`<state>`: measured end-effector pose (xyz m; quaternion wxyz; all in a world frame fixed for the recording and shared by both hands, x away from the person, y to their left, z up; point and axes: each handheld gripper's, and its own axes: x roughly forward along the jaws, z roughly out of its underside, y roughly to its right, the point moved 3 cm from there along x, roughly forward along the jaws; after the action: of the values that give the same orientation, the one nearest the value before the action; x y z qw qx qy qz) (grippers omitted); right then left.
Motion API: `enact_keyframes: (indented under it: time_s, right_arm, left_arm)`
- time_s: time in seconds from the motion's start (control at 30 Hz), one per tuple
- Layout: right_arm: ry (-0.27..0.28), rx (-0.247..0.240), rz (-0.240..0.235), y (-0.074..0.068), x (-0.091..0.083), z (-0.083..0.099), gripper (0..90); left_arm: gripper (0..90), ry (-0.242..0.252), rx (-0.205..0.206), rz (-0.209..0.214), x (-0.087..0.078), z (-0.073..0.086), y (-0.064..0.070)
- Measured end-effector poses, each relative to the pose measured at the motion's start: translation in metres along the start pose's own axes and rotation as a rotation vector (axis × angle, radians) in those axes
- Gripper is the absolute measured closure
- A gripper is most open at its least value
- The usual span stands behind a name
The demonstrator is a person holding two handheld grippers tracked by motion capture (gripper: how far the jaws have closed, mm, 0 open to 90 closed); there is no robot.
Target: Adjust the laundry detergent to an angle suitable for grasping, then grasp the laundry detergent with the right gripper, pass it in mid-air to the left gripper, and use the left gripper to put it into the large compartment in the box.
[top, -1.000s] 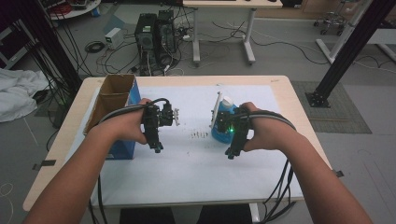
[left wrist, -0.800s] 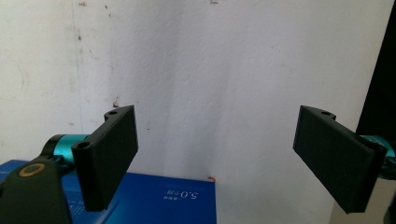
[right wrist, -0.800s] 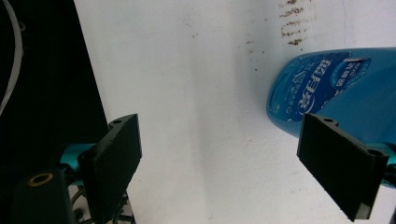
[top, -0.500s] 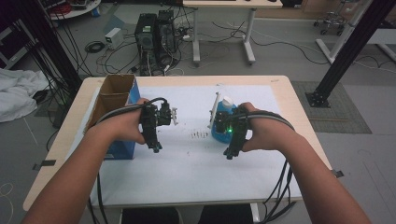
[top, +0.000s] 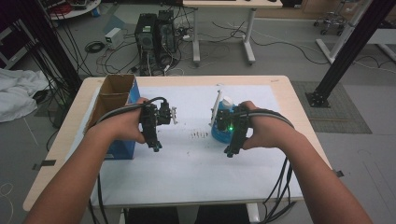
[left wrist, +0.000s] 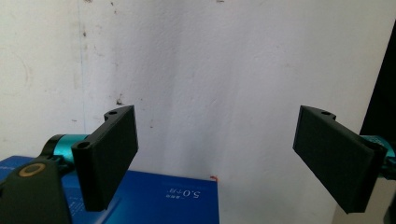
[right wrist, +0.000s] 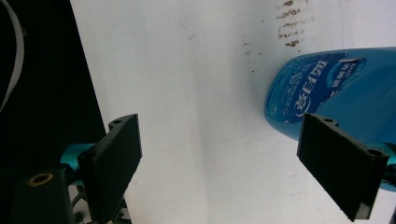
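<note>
The blue bottle [top: 222,125] is standing at centre-right of the high view on the white sheet [top: 196,163] covering the table [top: 289,98], just beside the right gripper [top: 229,152], which is hovering with its jaws pointing toward the bottom of the frame. In the right gripper view the bottle [right wrist: 336,88] is filling the upper right, its lower edge partly behind the right-hand jaw; both jaws are standing wide apart, gripping nothing. The left gripper [top: 155,147], left of centre, is also hanging wide open over bare sheet. A blue box [left wrist: 154,198] (possibly the cardboard box [top: 114,93] at the table's left) is showing along the bottom of the left gripper view.
</note>
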<state>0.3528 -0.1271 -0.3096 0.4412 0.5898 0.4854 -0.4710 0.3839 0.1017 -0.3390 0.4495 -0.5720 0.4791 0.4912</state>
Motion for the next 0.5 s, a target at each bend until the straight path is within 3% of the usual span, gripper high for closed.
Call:
enact_keyframes:
  time_s: [0.2,0.5]
  right_arm:
    - [0.011,0.007,0.008,-0.0016,-0.0014,0.0038,13.0]
    - [0.105,0.038,-0.009,-0.0029,0.0006,0.0092,13.0]
  left_arm:
    - [13.9,0.004,0.011,0.004,0.0012,-0.0034,0.0003]
    - [13.9,0.031,0.019,0.006,-0.0006,-0.0041,0.0039]
